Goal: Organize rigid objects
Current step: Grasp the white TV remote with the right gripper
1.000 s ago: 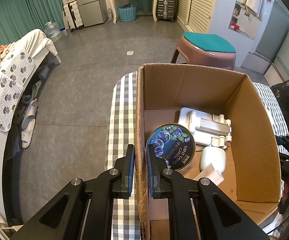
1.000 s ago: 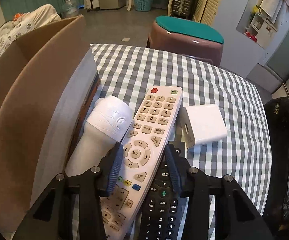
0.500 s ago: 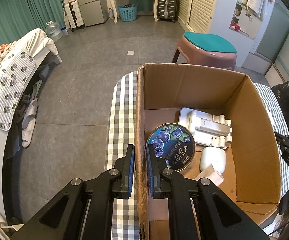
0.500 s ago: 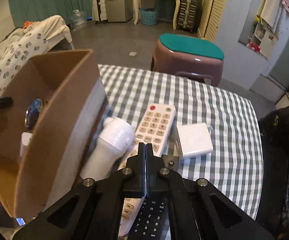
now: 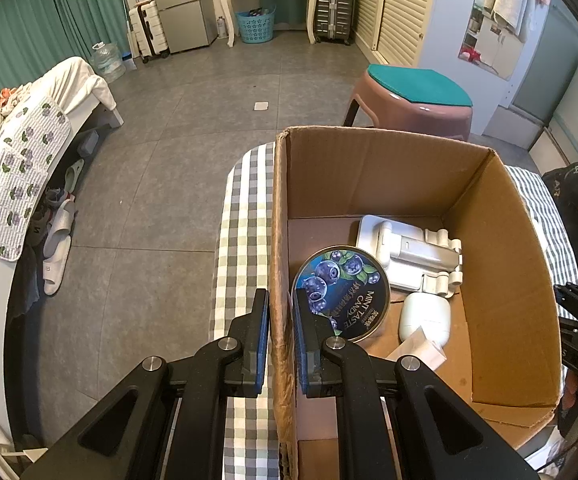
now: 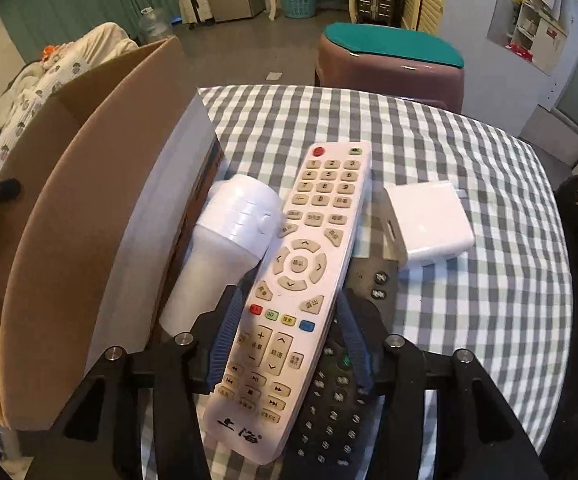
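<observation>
White remote (image 6: 303, 276): atop black remote (image 6: 331, 412), beside cardboard box (image 5: 373, 184). Right gripper (image 6: 289, 340) agape astride it, seemingly ungripped. Left gripper (image 5: 280, 334) pinching box wall. Step: grasping. Next: clamp, lift, transfer boxward.

Both grippers: black angular arms, silver screws, seemingly ribbed blue-padded jaws.

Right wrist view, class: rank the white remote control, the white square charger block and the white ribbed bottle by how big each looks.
1. White remote control, the longest.
2. White ribbed bottle. Its lower end is hidden, so its full size is unsure.
3. White square charger block, the smallest.
The remote lies nearest the camera, which enlarges it.
</observation>
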The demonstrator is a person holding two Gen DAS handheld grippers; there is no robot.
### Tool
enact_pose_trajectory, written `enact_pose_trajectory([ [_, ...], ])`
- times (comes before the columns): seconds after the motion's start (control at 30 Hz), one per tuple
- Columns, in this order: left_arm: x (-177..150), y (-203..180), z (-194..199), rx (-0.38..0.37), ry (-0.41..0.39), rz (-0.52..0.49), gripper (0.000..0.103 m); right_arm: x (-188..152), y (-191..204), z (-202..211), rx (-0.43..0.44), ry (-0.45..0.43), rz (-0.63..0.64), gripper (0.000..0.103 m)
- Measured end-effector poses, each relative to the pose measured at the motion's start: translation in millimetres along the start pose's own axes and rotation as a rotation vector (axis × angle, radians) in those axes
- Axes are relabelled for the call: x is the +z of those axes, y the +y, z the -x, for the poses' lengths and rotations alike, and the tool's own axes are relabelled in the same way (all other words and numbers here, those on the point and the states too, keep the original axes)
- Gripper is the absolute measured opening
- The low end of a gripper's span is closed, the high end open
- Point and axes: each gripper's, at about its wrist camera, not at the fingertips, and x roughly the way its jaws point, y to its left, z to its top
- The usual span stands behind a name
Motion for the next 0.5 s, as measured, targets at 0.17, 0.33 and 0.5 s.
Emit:
enact_pose_trajectory([
  [0.17, 0.0, 0.6, 1.5, -0.003, 0.001, 0.002, 0.011, 4.0, -1.7, -2.3, 0.009, -0.011, 0.004, 0.034],
  [0.33, -0.3, 1.4, 1.9, -0.001, 0.002, 0.003, 0.011, 10.9, 0.3, 13.1, 0.01, -0.043, 0.031, 0.015],
  [0.5, 0.6, 2.4, 3.2, -0.003, 0.003, 0.005, 0.011, 14.6, -6.6, 14.1, 0.026, -0.045, -0.004, 0.015],
])
